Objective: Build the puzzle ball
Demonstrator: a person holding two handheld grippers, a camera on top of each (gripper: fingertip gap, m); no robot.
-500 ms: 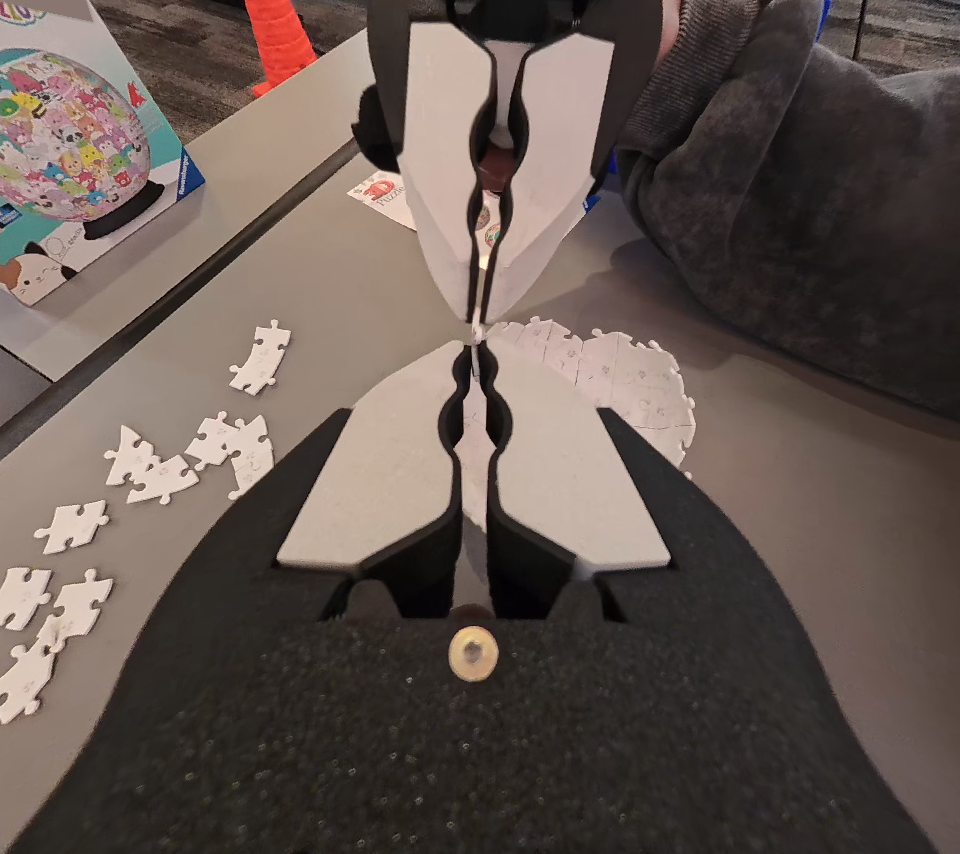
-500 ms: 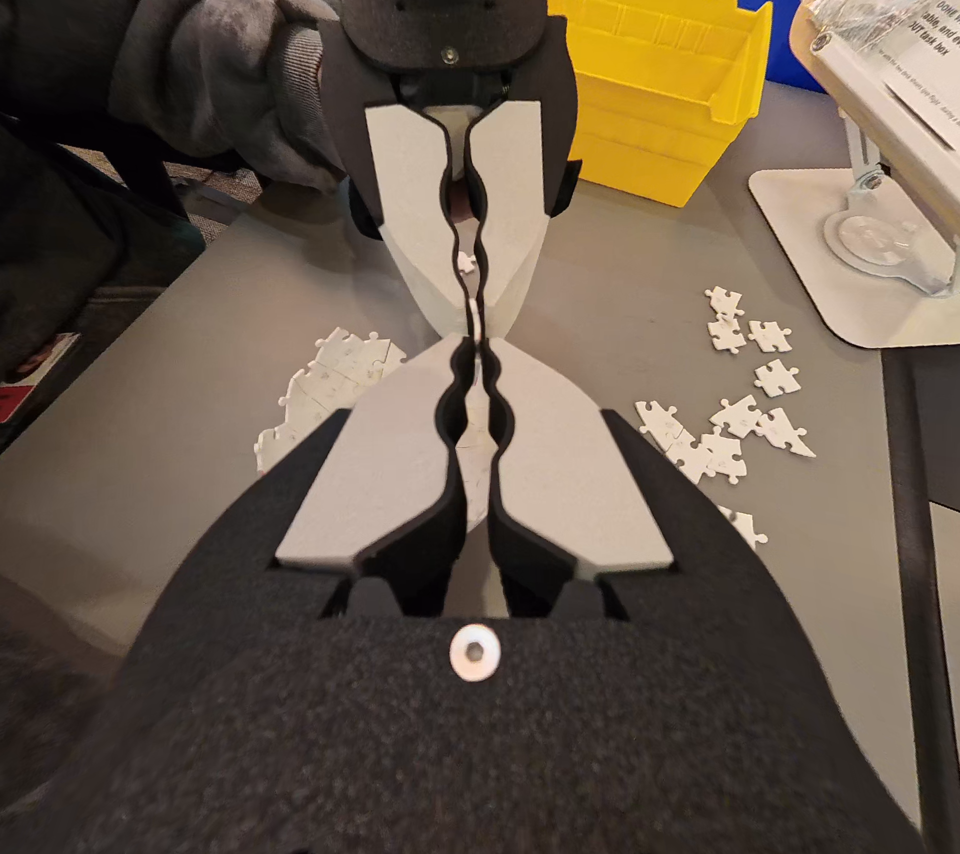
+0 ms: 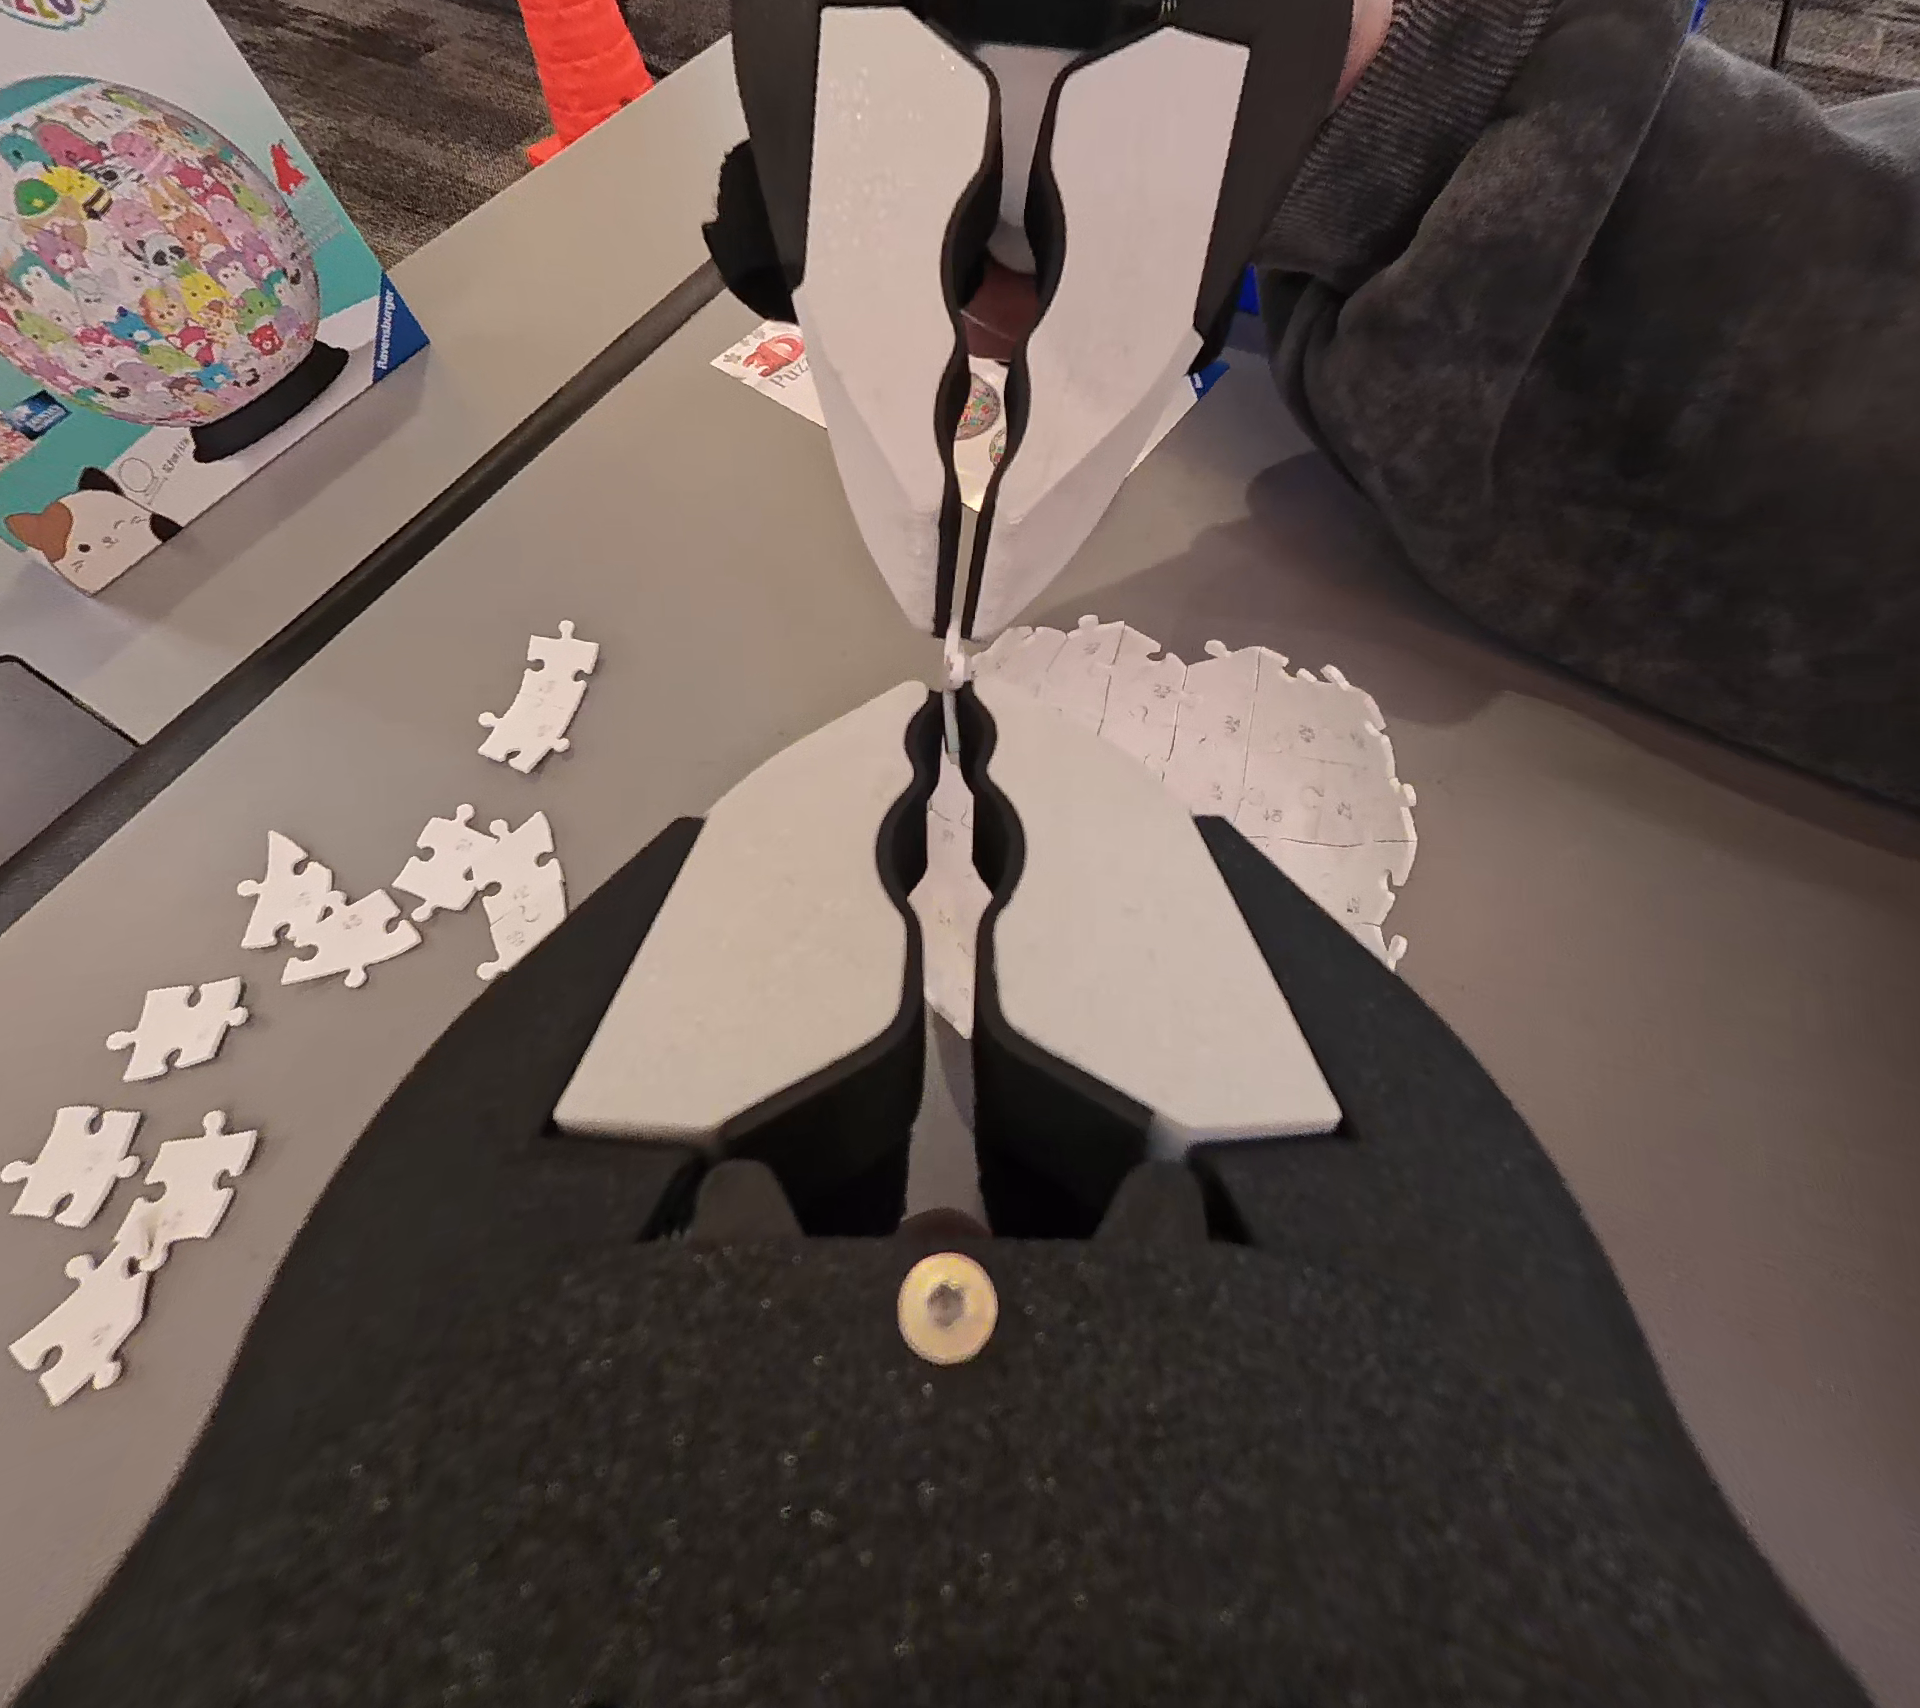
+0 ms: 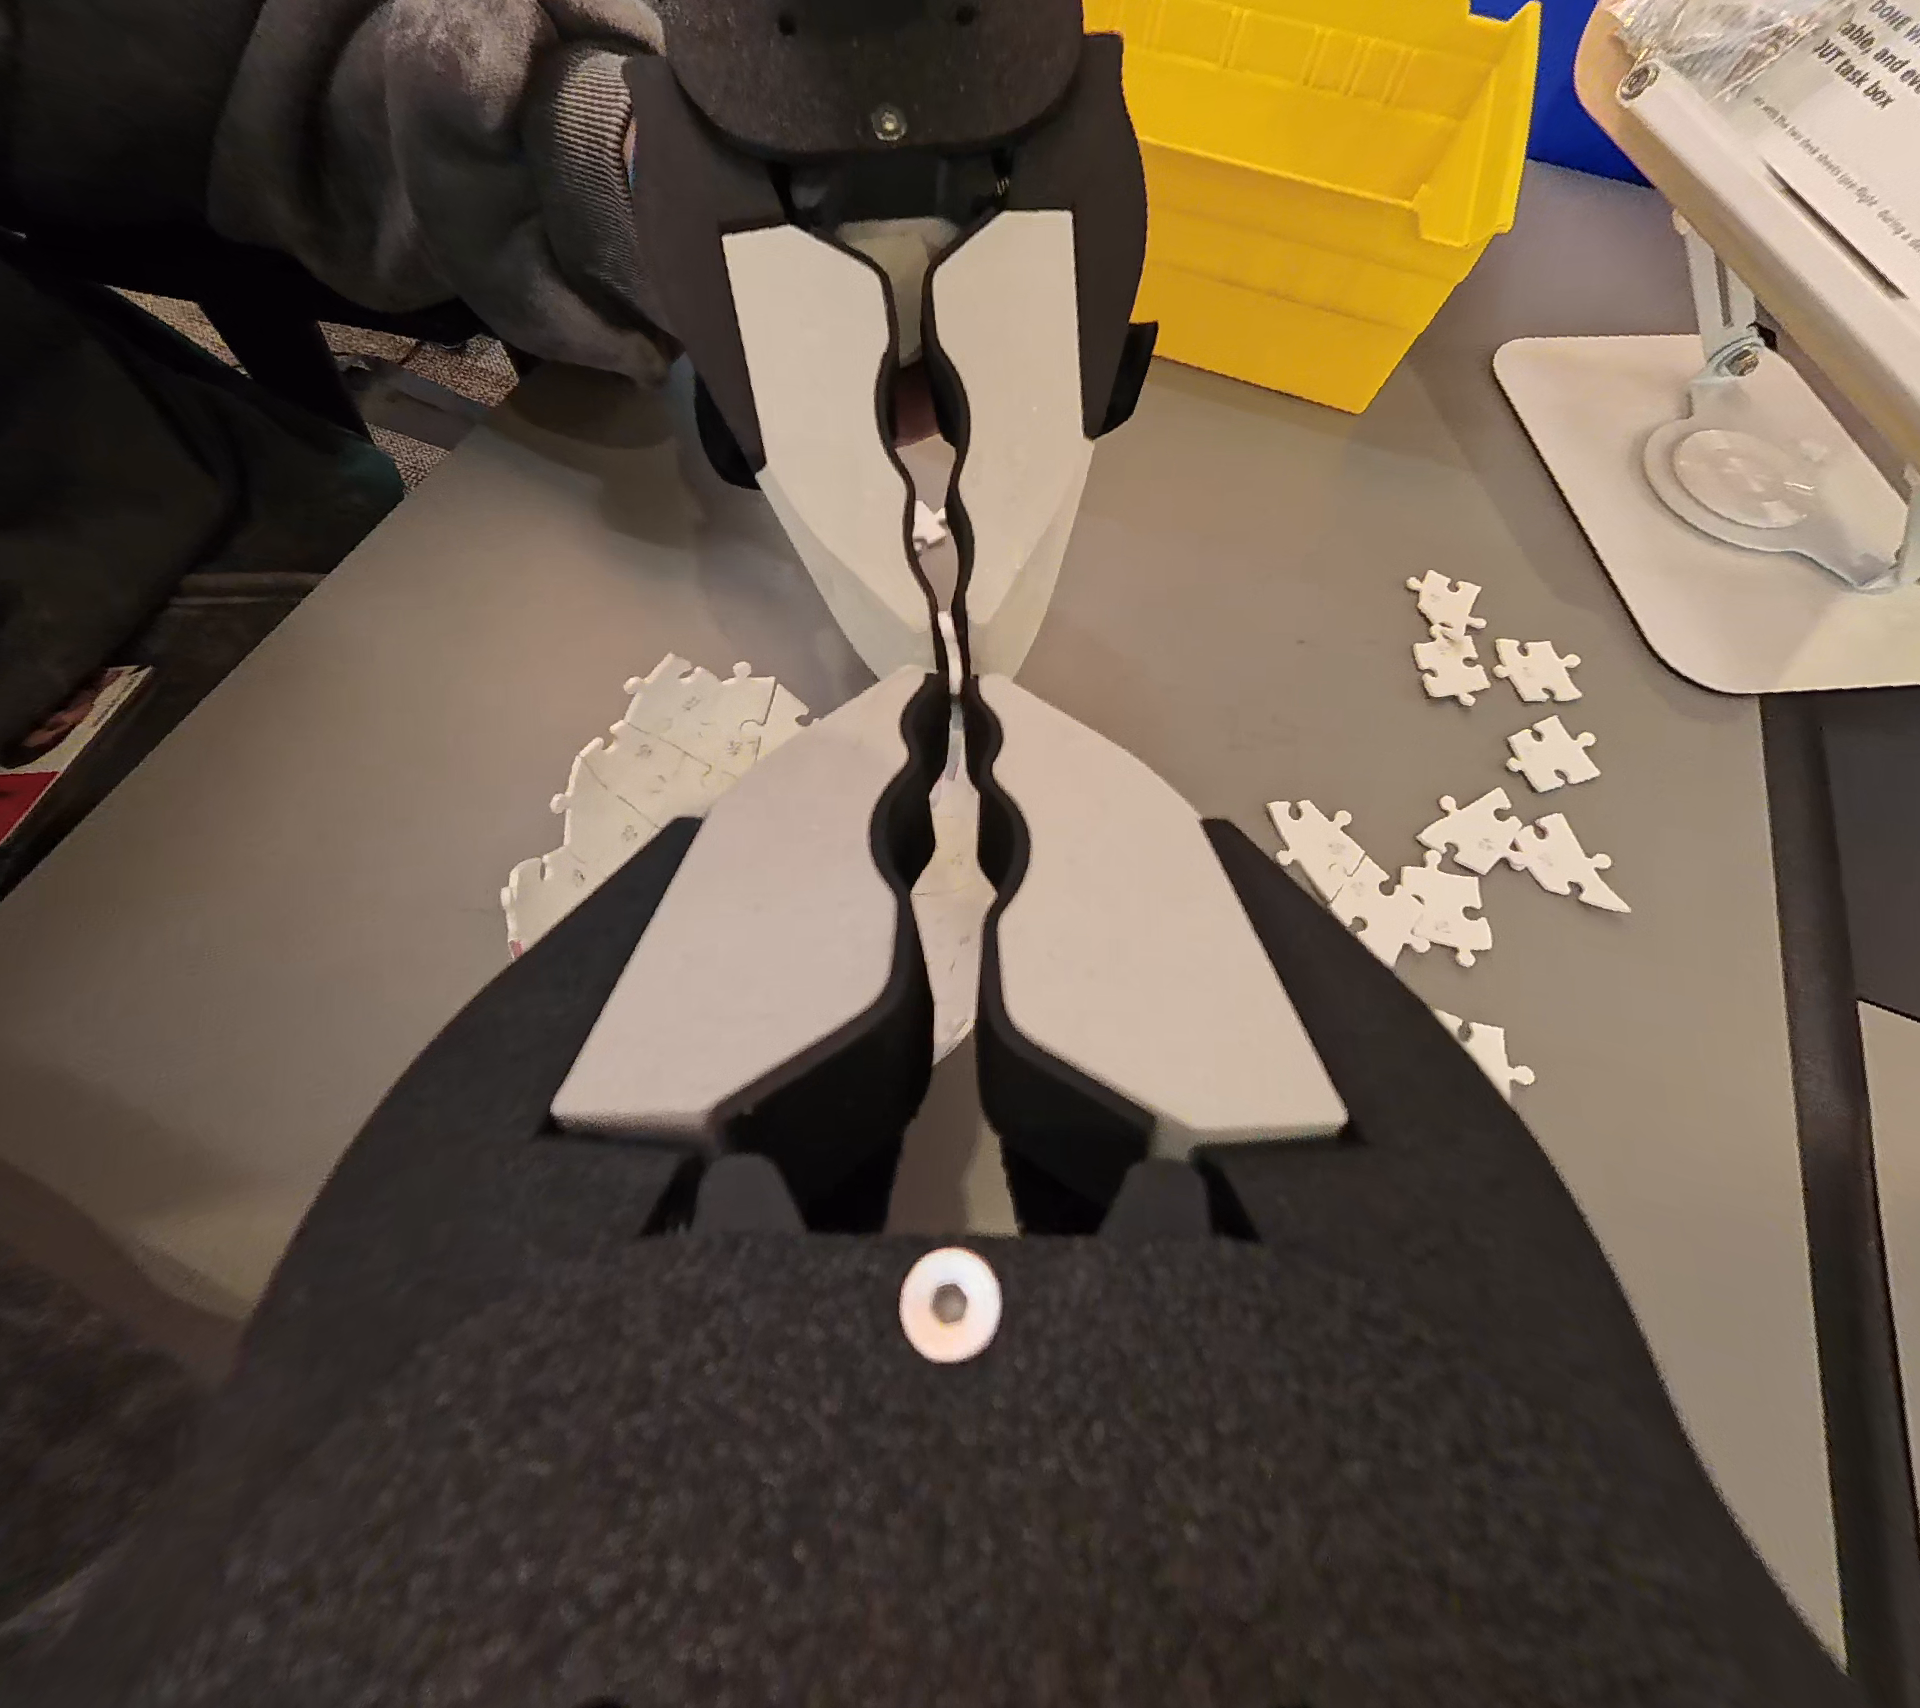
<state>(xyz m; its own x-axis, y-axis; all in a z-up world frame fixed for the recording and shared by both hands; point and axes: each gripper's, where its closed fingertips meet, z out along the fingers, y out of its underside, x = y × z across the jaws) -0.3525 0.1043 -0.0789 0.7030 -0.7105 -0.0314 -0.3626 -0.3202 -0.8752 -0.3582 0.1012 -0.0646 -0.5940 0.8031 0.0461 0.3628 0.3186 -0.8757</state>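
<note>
Left claw and right claw each clamped on edge-held puzzle piece, frame centre, above assembled section. Tab alignment advised before pieces are pressed together.

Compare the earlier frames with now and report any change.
Nothing visibly changed. The left gripper and right gripper stay tip to tip, each pinching a white puzzle piece above the assembled section. The loose pieces lie as before.

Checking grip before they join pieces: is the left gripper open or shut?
Shut. The left gripper has its fingertips pinched on a thin white puzzle piece, meeting the right gripper tip to tip.
</note>
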